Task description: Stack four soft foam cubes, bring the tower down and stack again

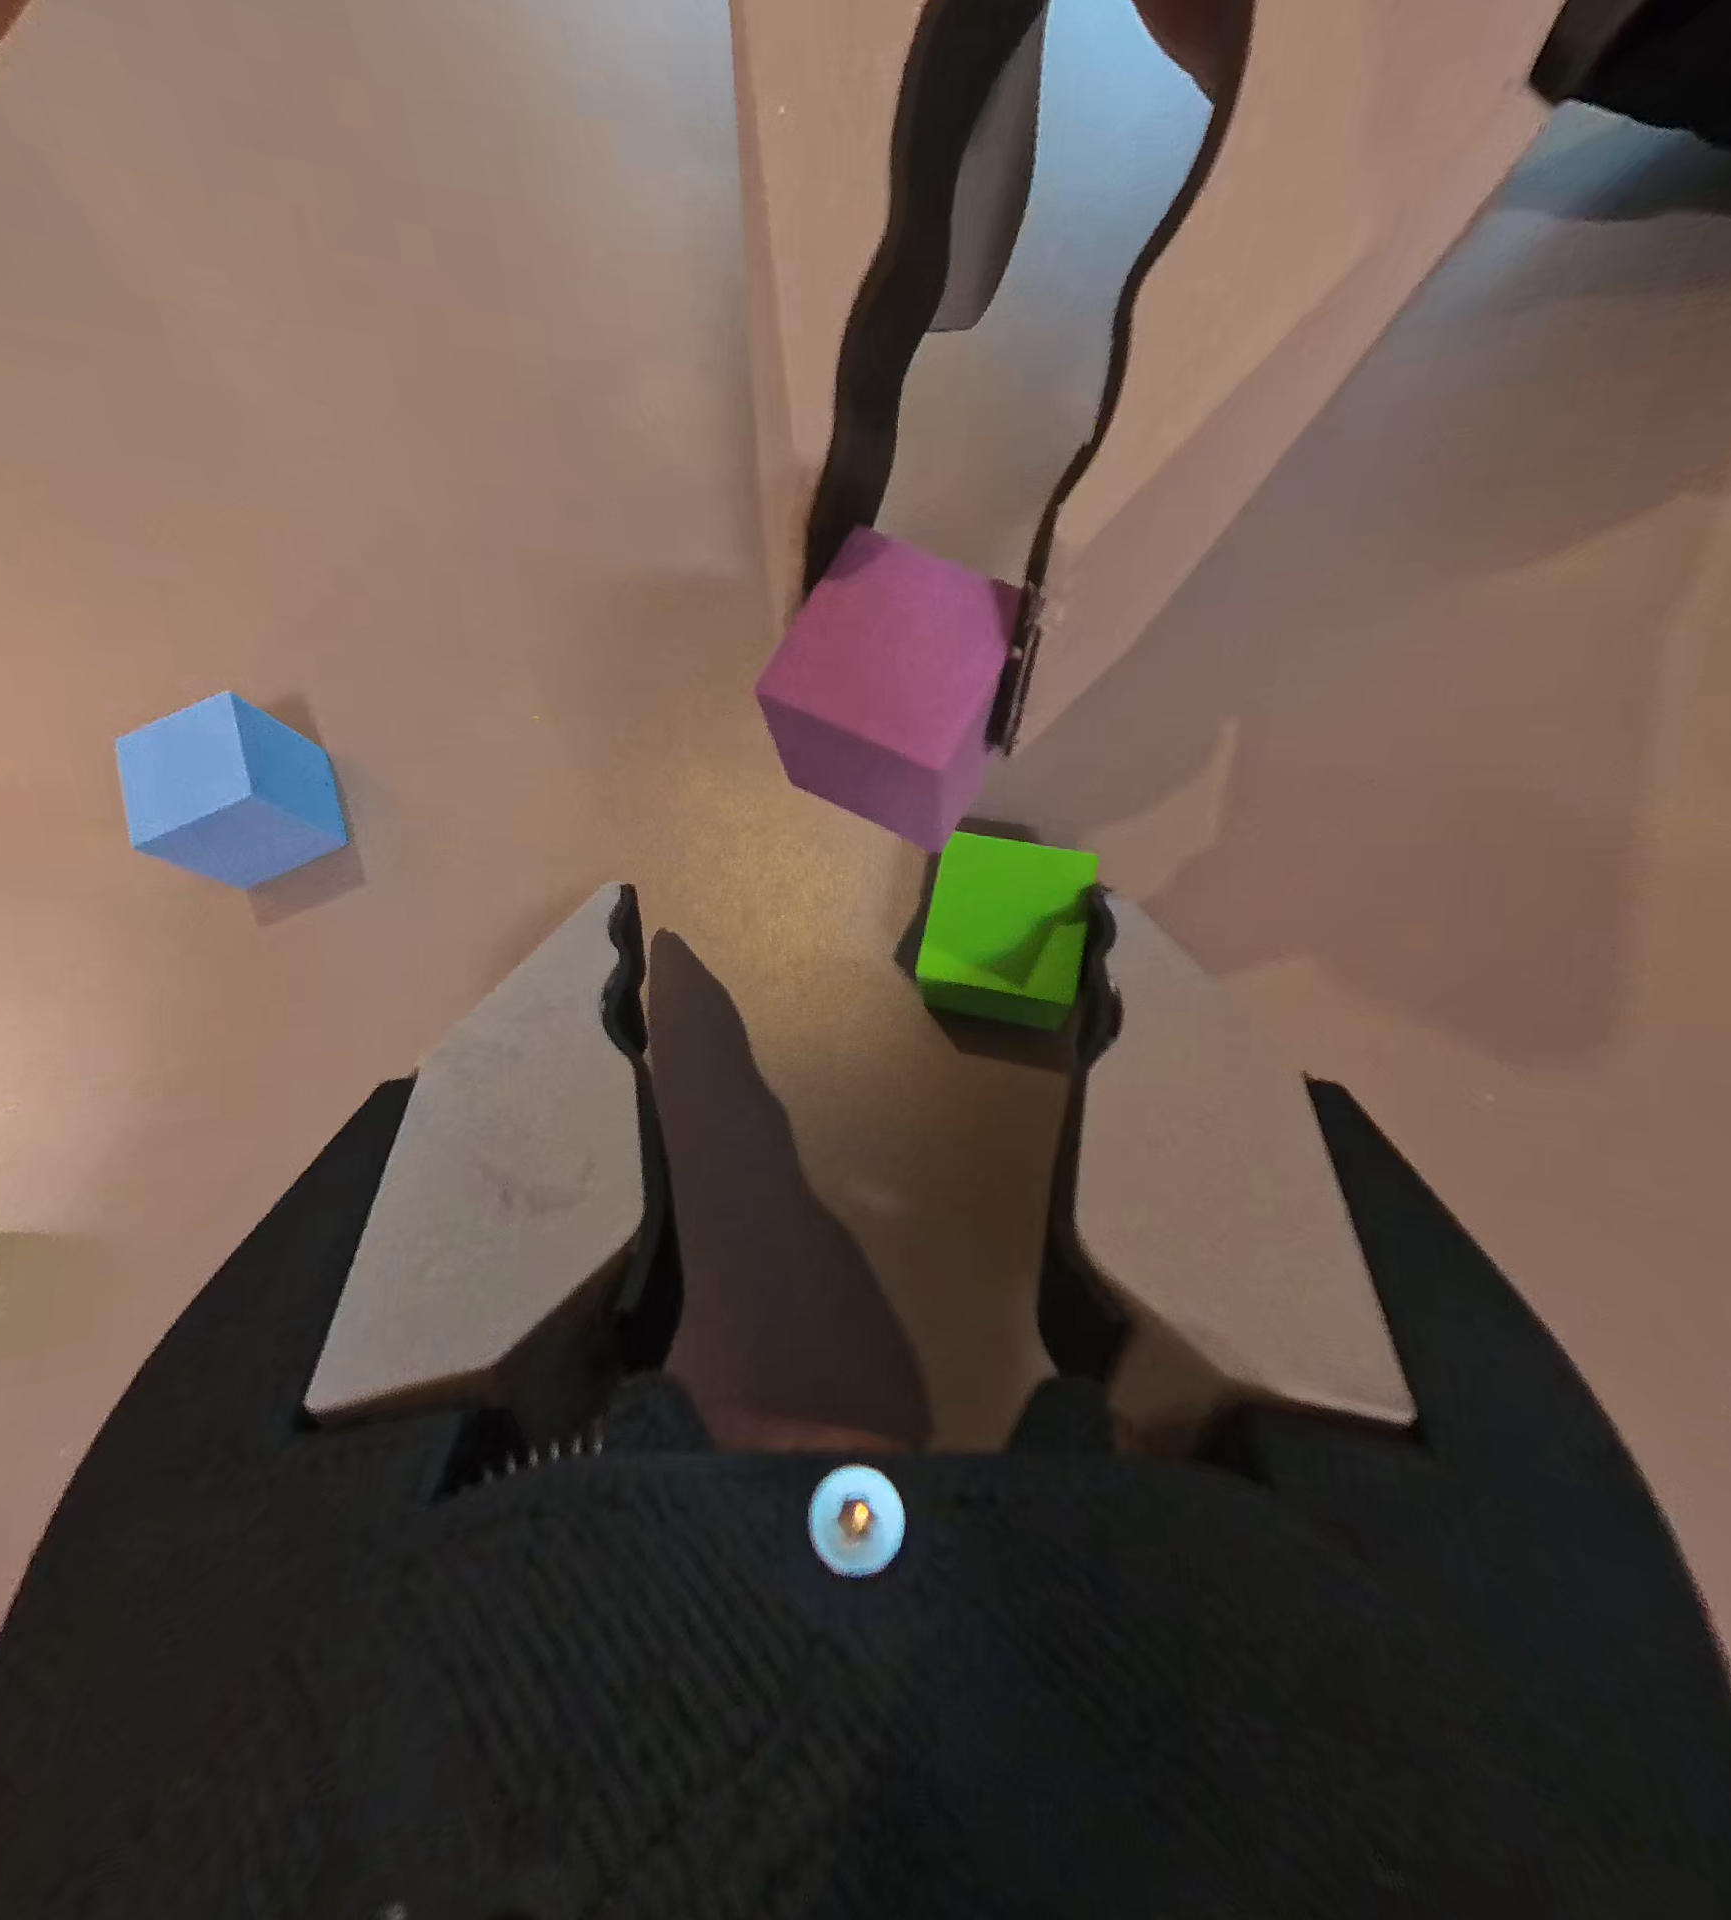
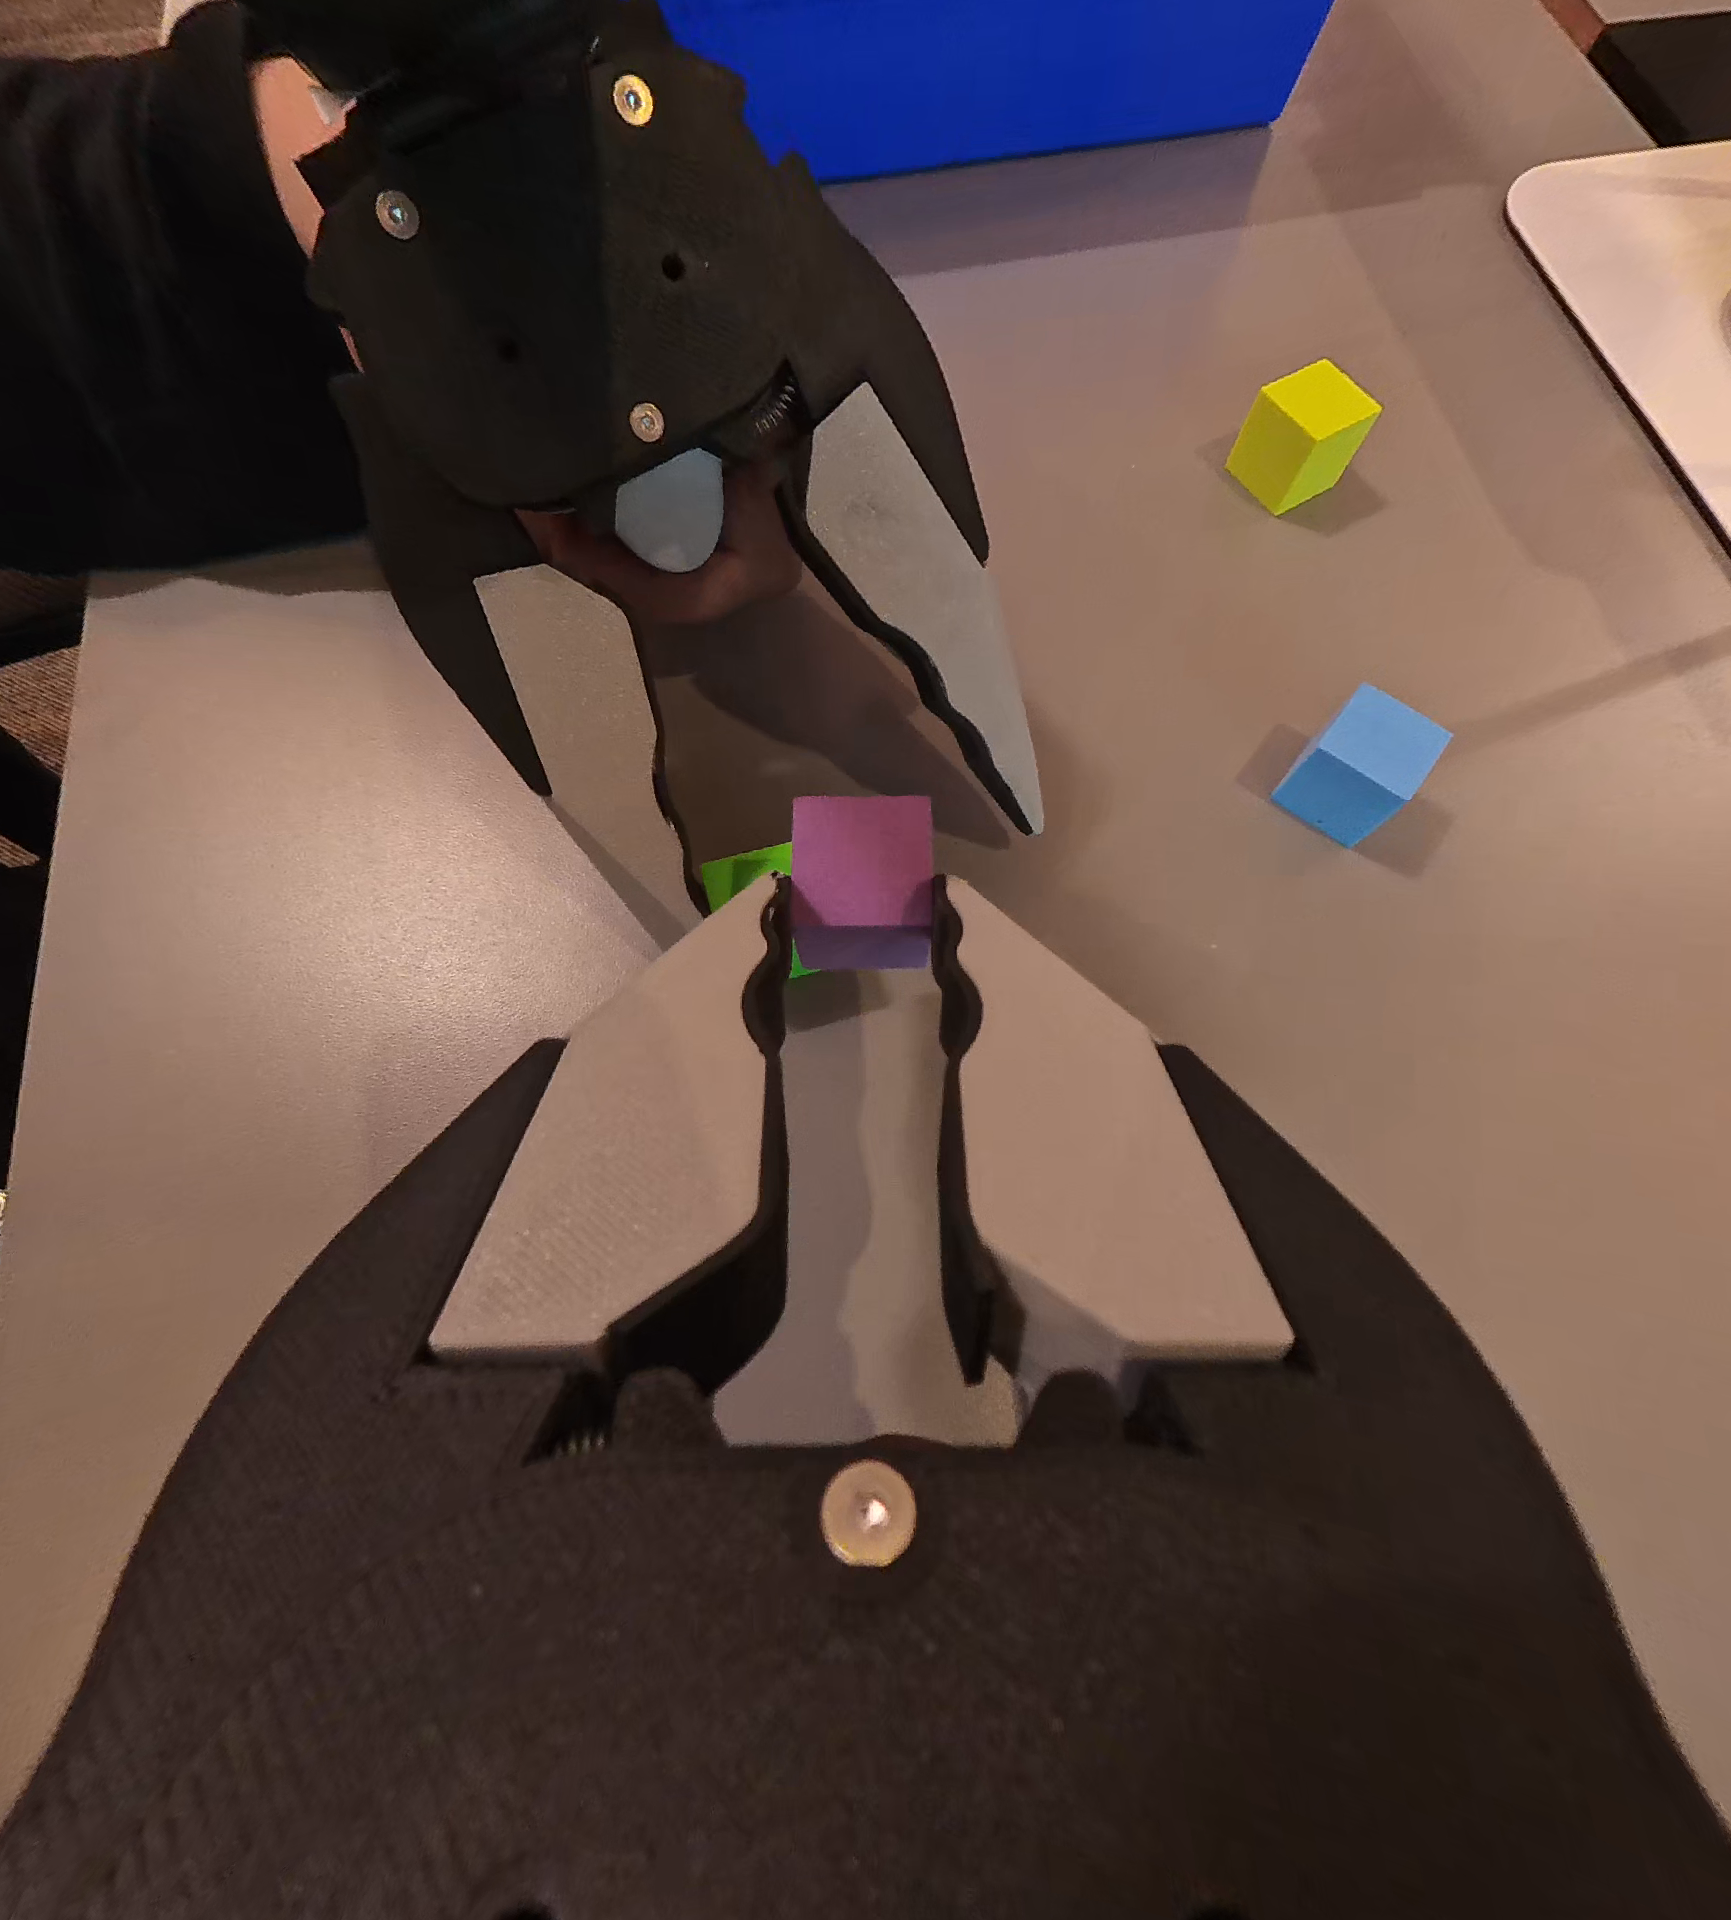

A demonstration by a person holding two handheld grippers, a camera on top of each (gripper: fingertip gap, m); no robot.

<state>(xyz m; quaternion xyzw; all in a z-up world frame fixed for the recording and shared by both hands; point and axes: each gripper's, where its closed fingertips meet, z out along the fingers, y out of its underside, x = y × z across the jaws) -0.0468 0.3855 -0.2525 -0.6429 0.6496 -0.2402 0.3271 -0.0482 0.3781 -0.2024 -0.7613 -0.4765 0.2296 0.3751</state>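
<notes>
Carrying purple cube [image 2: 861, 857] clamped in right tongs [image 2: 859, 904], just over green cube [image 1: 1006, 930] mid-worktop [image 2: 321, 883]. Left tongs [image 1: 866, 935] apart, one finger touching green. Blue cube [image 2: 1360, 764], yellow cube [image 2: 1302, 434] loose toward far right edge. Stack barely begun, judged.

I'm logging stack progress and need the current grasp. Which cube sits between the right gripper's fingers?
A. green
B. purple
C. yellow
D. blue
B: the right gripper is shut on the purple cube, holding it off the table near the green cube; the blue cube and yellow cube lie apart on the table, and the left gripper is open.
</notes>
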